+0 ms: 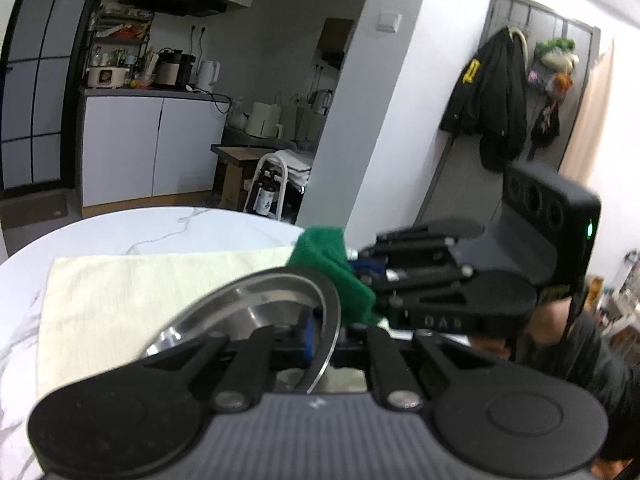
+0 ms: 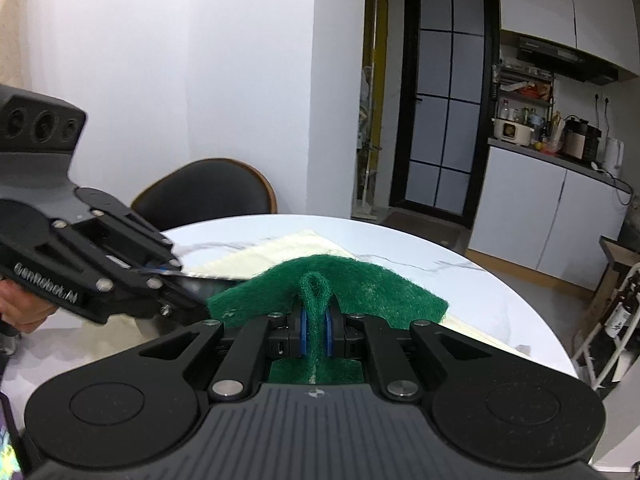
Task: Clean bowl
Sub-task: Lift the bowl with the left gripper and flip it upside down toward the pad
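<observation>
A shiny steel bowl [image 1: 256, 312] is held tilted on its edge above the table, its rim pinched in my left gripper [image 1: 320, 336]. My right gripper [image 2: 316, 332] is shut on a folded green scouring pad [image 2: 332, 288]. In the left wrist view the pad [image 1: 332, 264] presses against the bowl's far right rim, with the right gripper [image 1: 368, 268] coming in from the right. In the right wrist view the left gripper [image 2: 168, 268] holds the bowl's rim [image 2: 208, 278] at the left; the pad hides most of the bowl.
A cream cloth [image 1: 132, 296] lies on the round white marble table [image 1: 132, 232]. A dark chair [image 2: 208, 192] stands behind the table. Kitchen cabinets [image 1: 148, 148] and a bottle rack [image 2: 616, 316] stand beyond the table's edge.
</observation>
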`<state>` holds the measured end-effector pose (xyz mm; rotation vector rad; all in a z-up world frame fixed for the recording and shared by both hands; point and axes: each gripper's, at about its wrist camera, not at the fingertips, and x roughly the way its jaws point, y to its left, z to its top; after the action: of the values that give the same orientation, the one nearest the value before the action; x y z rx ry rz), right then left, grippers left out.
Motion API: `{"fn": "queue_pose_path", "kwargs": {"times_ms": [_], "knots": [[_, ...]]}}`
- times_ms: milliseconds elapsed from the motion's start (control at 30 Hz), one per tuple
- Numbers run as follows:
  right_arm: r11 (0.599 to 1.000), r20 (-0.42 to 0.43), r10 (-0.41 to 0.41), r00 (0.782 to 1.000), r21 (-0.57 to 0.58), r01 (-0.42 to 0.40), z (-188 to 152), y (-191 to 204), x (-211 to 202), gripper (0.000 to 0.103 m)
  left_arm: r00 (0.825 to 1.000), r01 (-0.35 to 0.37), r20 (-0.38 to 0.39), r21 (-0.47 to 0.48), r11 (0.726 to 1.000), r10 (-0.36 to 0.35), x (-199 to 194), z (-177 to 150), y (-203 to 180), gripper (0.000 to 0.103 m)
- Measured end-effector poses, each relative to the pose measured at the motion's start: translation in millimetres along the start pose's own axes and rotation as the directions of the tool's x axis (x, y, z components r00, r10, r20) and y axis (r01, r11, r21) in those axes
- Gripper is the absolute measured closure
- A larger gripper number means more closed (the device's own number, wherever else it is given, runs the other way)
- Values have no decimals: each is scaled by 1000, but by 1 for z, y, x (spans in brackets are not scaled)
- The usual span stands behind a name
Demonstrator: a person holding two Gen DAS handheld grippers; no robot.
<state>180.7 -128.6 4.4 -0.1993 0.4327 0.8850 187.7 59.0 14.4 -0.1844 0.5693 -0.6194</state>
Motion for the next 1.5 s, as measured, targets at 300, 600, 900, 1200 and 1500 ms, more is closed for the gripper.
{"fn": "queue_pose_path", "kwargs": {"times_ms": [300,600,900,1200,1500], "knots": [[999,62,45,997,23,-46,7,-2,-3,94,999,43,13,-32,999,-42,2,-8,7,94],[989,142,148,979,-13,-147,15,10,-13,93,999,31,33,-55,998,-29,1,-6,20,95],[969,148,246,958,-51,-241,15,24,-22,93,997,57,59,-74,996,-52,-9,-6,25,96],[989,218,148,965,-44,-142,16,18,-20,93,982,152,131,-145,978,-133,-19,-5,33,96],[998,205,64,977,-18,-62,14,5,-6,93,972,202,156,-168,965,-176,-14,-5,35,95]]}}
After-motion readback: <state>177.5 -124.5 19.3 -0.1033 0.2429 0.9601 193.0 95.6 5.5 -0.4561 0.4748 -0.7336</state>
